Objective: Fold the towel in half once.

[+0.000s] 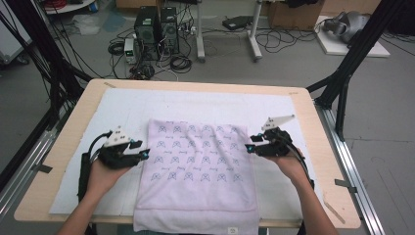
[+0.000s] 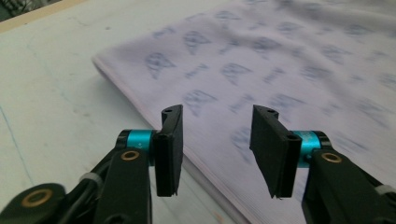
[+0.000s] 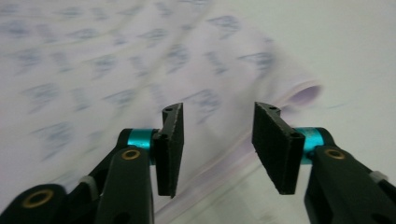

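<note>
A folded pale lilac towel point(image 1: 195, 166) with a blue printed pattern lies flat on the white mat, its near edge hanging over the table's front. My left gripper point(image 1: 145, 149) hovers at the towel's left edge, jaws apart and nothing between them. In the left gripper view the left gripper point(image 2: 217, 149) stands open over the towel's point(image 2: 280, 70) folded edge. My right gripper point(image 1: 248, 144) is at the towel's right edge. In the right gripper view the right gripper point(image 3: 217, 149) is open above the layered towel point(image 3: 93, 70) edge, with no cloth between the pads.
A white mat point(image 1: 122, 107) covers most of the wooden table point(image 1: 63, 161). Black frame poles point(image 1: 342, 83) stand at the back corners. Computer towers point(image 1: 156, 29) and cables sit on the floor beyond the far edge.
</note>
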### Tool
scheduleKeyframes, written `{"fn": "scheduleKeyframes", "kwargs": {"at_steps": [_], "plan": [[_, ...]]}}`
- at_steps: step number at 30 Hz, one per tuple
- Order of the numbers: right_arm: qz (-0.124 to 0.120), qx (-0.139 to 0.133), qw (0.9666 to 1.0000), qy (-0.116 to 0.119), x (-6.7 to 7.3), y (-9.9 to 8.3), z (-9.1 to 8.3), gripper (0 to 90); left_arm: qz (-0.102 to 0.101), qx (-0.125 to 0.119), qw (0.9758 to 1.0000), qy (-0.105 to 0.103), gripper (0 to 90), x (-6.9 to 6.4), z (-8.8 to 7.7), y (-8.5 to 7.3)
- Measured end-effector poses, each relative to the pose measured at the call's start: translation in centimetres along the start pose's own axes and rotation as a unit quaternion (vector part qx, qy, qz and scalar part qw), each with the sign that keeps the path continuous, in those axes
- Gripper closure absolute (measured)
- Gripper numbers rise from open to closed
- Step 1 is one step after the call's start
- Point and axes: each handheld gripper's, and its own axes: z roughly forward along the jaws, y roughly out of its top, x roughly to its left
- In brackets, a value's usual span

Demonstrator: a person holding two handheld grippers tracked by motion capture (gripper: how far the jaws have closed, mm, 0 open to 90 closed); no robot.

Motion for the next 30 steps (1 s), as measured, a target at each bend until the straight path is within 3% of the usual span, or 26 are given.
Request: {"fn": "scheduleKeyframes", "kwargs": {"at_steps": [1, 3, 5, 7, 9, 12, 14, 18, 20, 23, 26, 30], "plan": [[0.008, 0.004, 1.0000, -0.005, -0.8, 0.5, 0.7, 50.1, -0.024, 0.002, 0.9997, -0.004, 52.2, 0.7, 0.9, 0.2], [0.020, 0.022, 0.9994, -0.018, -1.8, 1.2, 1.8, 50.1, -0.030, 0.017, 0.9994, 0.009, 51.4, 1.4, 2.3, 0.2], [0.012, 0.026, 0.9995, -0.013, -1.9, 1.5, 2.6, 54.5, -0.038, 0.027, 0.9989, -0.009, 53.9, 1.6, 3.3, -0.2], [-0.011, 0.038, 0.9988, -0.030, -1.4, 1.6, 2.9, 59.7, -0.022, 0.040, 0.9989, -0.013, 59.0, 1.4, 3.7, -0.4], [-0.015, 0.012, 0.9996, -0.021, -0.8, 1.5, 2.8, 62.5, -0.011, 0.038, 0.9989, -0.023, 62.9, 1.0, 3.9, -0.3], [-0.017, 0.013, 0.9997, 0.008, -0.3, 1.1, 3.1, 62.9, 0.002, 0.043, 0.9988, -0.026, 62.9, 0.5, 4.1, -0.2], [-0.027, 0.019, 0.9995, 0.000, 0.2, 0.9, 3.3, 62.4, -0.001, 0.053, 0.9983, -0.025, 62.9, 0.5, 4.4, -0.3], [-0.007, 0.005, 0.9999, -0.011, -0.1, 0.4, 3.2, 63.2, -0.002, 0.074, 0.9969, -0.027, 70.1, 0.7, 4.9, -0.6], [-0.001, 0.016, 0.9998, -0.010, -0.3, 0.1, 3.6, 67.0, 0.006, 0.069, 0.9972, -0.026, 77.2, 0.6, 5.0, -0.6], [0.000, 0.037, 0.9993, -0.001, -0.3, 0.0, 4.2, 82.8, 0.012, 0.068, 0.9973, -0.025, 87.4, 0.5, 4.9, -0.5], [-0.001, 0.022, 0.9997, 0.006, -0.2, 0.1, 3.6, 86.9, 0.007, 0.050, 0.9985, -0.022, 88.2, 0.6, 4.0, -0.2], [-0.003, -0.014, 0.9998, 0.013, 0.5, 0.4, 1.3, 86.9, 0.009, 0.011, 0.9996, -0.026, 88.3, 0.0, 1.5, 0.4]]}}
